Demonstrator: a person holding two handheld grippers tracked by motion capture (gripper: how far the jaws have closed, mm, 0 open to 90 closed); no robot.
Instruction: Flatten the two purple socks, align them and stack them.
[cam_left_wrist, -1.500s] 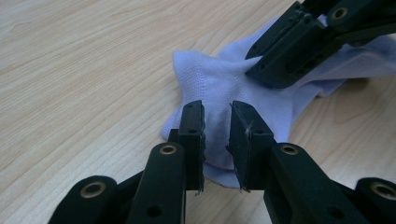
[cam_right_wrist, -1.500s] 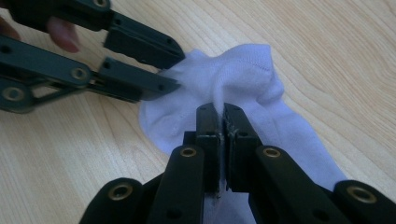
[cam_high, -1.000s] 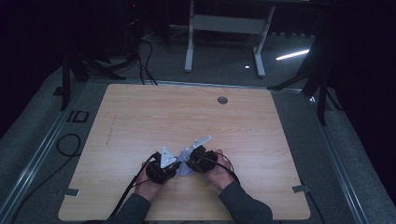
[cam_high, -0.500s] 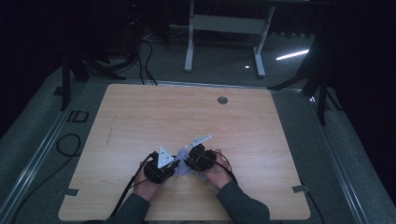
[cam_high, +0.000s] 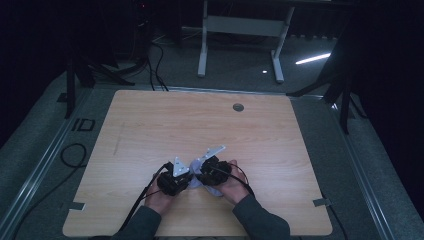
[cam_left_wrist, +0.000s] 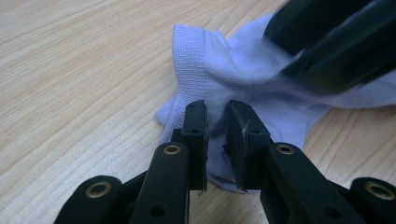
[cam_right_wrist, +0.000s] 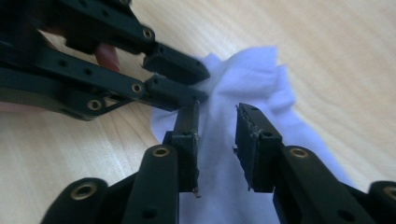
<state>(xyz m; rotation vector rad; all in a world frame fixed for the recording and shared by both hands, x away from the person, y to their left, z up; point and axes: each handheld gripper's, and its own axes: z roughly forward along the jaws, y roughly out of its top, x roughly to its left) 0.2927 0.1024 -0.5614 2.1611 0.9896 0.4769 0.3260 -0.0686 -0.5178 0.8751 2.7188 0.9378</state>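
Two grippers are meeting near the front edge of the wooden table (cam_high: 150, 130), and you are holding one in each hand. Starting at the left, your left hand (cam_high: 159, 199) is wrapping around the left gripper (cam_high: 186, 181), with its grey plate on top and a black cable trailing back toward your sleeve. In the left gripper view, its jaws are standing slightly apart with a narrow gap between the pads, and they are hovering right over the near edge of a pale sock (cam_left_wrist: 243, 93); no fabric is showing between them, so they are gripping nothing. Whether the tips are touching the cloth is hard to tell.

Moving to the middle, the sock (cam_high: 200, 170) is lying crumpled on the table between the two grippers, mostly covered by them from above, so only small pale patches are peeking out. Its ribbed cuff is facing up in the left gripper view, while its far part is being blocked by a blurred black shape.

At the right, your right hand (cam_high: 231, 186) is holding the right gripper (cam_high: 204, 175). In the right gripper view its jaws are spread wider, empty, poised above the sock (cam_right_wrist: 252, 79), with the left gripper (cam_right_wrist: 201, 82) reaching in from the upper left and its tips resting at the fabric's edge.
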